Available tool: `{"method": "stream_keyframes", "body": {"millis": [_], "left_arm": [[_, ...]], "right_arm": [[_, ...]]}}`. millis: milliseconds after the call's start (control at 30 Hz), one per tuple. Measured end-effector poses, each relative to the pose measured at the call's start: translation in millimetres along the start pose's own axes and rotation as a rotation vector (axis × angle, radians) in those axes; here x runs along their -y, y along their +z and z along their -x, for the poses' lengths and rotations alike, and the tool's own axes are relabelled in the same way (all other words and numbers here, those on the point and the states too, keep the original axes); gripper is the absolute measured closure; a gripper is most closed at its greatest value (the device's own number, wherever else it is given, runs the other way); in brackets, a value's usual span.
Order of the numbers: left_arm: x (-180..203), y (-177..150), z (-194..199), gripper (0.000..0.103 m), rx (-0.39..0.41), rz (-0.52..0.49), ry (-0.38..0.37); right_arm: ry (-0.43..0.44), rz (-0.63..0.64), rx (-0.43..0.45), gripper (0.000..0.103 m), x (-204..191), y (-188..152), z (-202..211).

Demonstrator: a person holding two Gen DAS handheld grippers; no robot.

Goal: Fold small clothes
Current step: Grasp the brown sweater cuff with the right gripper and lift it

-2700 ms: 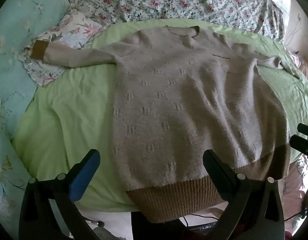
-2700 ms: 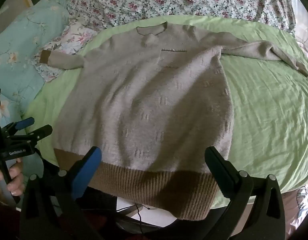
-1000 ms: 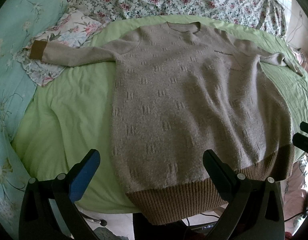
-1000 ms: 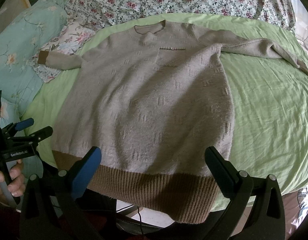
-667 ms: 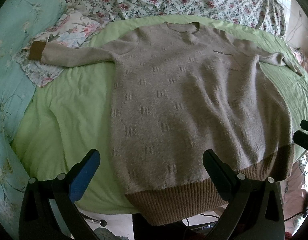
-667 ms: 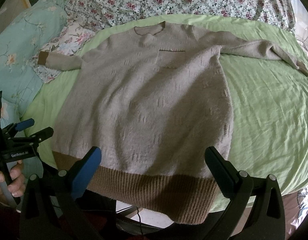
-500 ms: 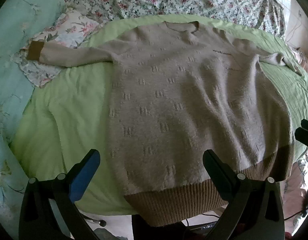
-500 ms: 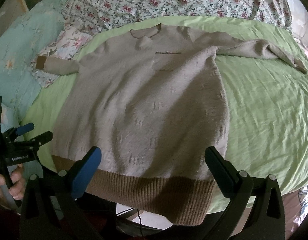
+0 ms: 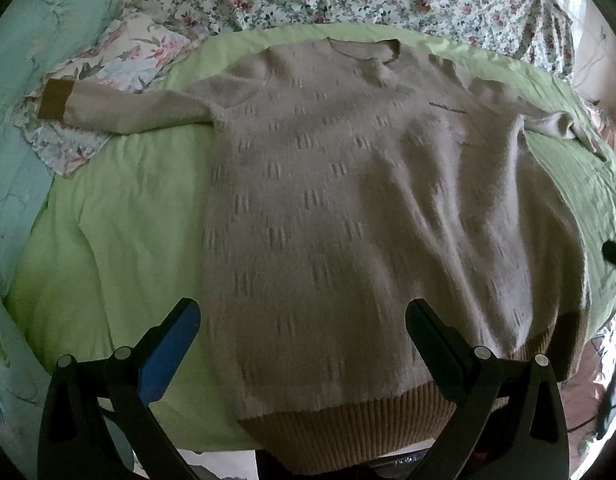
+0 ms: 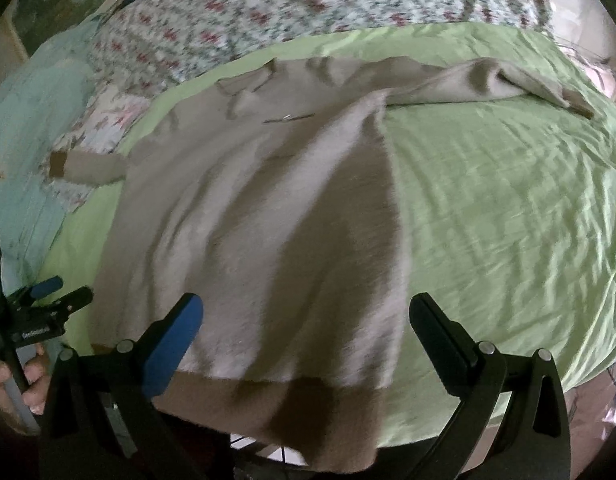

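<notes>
From my left wrist, the beige knitted sweater with the brown ribbed hem [image 9: 348,200] lies face up and spread flat on the light green bedsheet [image 9: 119,216], its hem drooping over the near edge of the bed. It sits much as it did a moment ago — only a little nearer in the view, so this hand has barely crept forward. My left tongs [image 9: 303,320] stand wide apart above the lower body of the sweater, holding nothing. One sleeve reaches out to the left, its brown ribbed cuff [image 9: 55,100] resting on the floral patterned pillow [image 9: 119,52]. From my right wrist the change is plainer: the picture is smeared with motion and the sweater [image 10: 267,220] has swung leftward and tilted compared with half a second ago, so this hand has turned and pushed on toward the far sleeve [image 10: 488,84], which lies out across the green sheet on the right. My right tongs [image 10: 308,320] are also spread open and empty over the hem. My left hand [image 10: 31,372] shows at the lower left, gripping its handle. I judge that no fold has begun — the garment is laid out ready, and the right side's sleeve looks like the first thing to take in.
</notes>
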State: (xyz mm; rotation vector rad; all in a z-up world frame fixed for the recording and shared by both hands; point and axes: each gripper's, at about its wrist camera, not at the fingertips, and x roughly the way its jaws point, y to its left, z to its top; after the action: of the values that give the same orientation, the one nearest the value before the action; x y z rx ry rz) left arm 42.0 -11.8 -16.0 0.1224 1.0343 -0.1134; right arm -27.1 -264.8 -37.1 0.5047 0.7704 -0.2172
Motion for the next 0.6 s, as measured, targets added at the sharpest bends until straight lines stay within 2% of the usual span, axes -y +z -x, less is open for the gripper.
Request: {"method": "stream_keyframes", "body": {"millis": [67, 267, 367, 500, 600], "left_arm": [[-0.9, 4.6, -3.0, 0.0, 0.018, 0.006, 0.001], [1.8, 15.1, -15.8, 0.0, 0.001, 0.005, 0.01], [5.2, 20.3, -26.7, 0.0, -0.017, -0.003, 0.017], [13.5, 29.9, -41.7, 0.0, -0.045, -0.013, 0.014], [18.3, 35.6, -49.9, 0.0, -0.069, -0.023, 0.018]], "right_arm": [[-0.087, -0.022, -0.012, 0.0, 18.2, 7.6, 2.1], [-0.175, -0.151, 0.055, 0.003, 95.0, 42.4, 3.7], [-0.198, -0.244, 0.092, 0.01, 139.3, 64.1, 3.1], [-0.222, -0.384, 0.151, 0.029, 200.8, 96.8, 1.2], [-0.24, -0.493, 0.21, 0.039, 247.9, 126.2, -2.8]]}}
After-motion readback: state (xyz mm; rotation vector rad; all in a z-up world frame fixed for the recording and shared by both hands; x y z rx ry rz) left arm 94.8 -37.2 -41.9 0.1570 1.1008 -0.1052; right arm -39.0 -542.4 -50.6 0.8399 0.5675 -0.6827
